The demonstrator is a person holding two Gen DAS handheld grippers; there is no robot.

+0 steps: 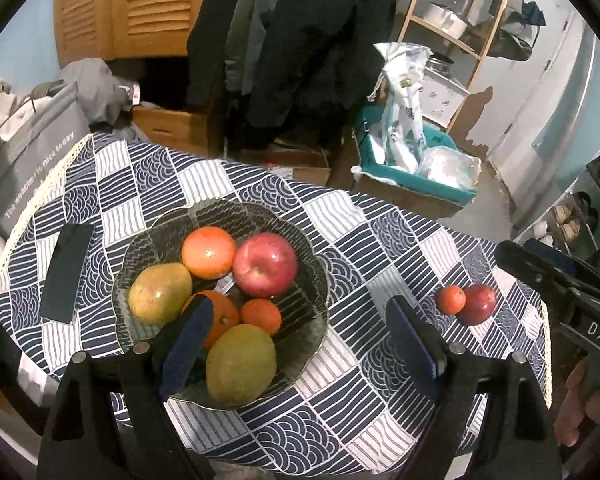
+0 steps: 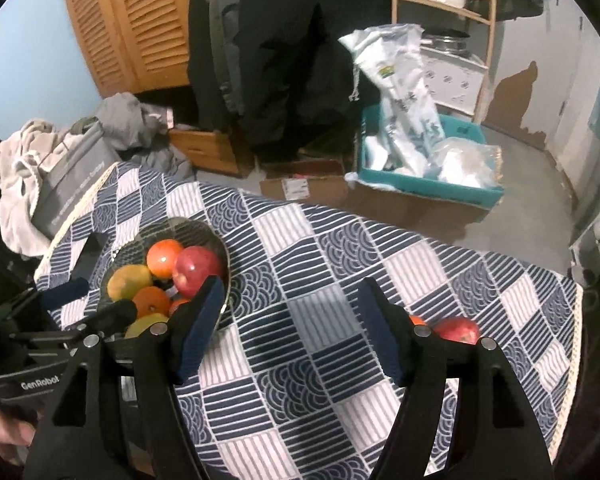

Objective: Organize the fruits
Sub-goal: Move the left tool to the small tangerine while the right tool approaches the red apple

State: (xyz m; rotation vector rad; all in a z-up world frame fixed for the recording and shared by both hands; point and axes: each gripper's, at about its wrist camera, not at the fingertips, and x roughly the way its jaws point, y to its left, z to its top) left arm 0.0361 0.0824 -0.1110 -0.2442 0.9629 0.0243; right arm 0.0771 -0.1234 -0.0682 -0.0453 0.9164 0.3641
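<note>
Both grippers hang apart above the table: left gripper [image 1: 300, 344] is spread wide and empty, right gripper [image 2: 290, 334] is partly spread, holding nothing. Checked tablecloth [image 1: 380, 248] covers the table. At ten o'clock of my left fingers sits the bowl [image 1: 300, 224] with six fruits. At two o'clock, loose on the cloth, a red apple [image 1: 478, 304] touches a small orange [image 1: 452, 299].

- One bowl [image 1: 316, 276] stood on the table.
- It held six fruits: one red apple [image 1: 265, 270], two mangoes [image 1: 160, 293] and three oranges [image 1: 208, 252].
- Two more fruits lay outside it: one small orange [image 1: 451, 299] and one dark red apple [image 1: 478, 304].
- One dark flat phone [image 1: 68, 274] was there.
</note>
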